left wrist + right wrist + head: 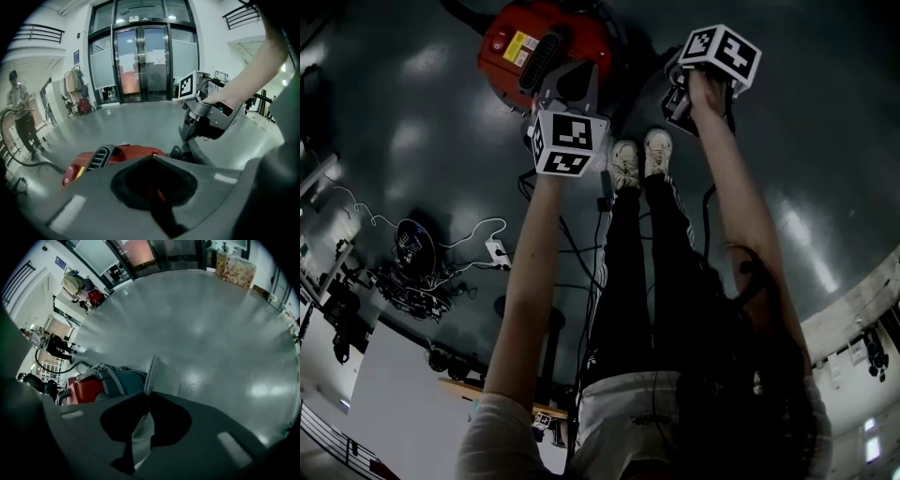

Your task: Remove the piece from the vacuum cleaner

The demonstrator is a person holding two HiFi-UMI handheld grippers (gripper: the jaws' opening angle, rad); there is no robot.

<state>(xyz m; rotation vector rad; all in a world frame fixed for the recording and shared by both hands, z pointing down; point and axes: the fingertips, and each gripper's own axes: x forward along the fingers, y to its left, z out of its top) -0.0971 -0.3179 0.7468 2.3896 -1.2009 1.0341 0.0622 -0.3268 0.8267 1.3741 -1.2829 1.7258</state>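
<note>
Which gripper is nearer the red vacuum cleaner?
Left: left gripper hangs over the red vacuum cleaner; right gripper, shut on a grey mesh strip, stands off beside it.

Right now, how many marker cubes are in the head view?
2. The left cube sits on the left gripper, next to the red vacuum cleaner; the right cube sits on the right gripper, up-right of the shoes. None appears hidden.

One red vacuum cleaner [546, 52] is on the floor, with one black hose [44, 164] and one thin grey piece [151, 373]. There are two grippers, the left hand-held gripper [572, 82] and the right hand-held gripper [678, 98], and two marker cubes [570, 142], one on each. Two white shoes [624, 164] stand side by side, and one distant person [18, 117] stands near one pair of glass doors [143, 63].
</note>
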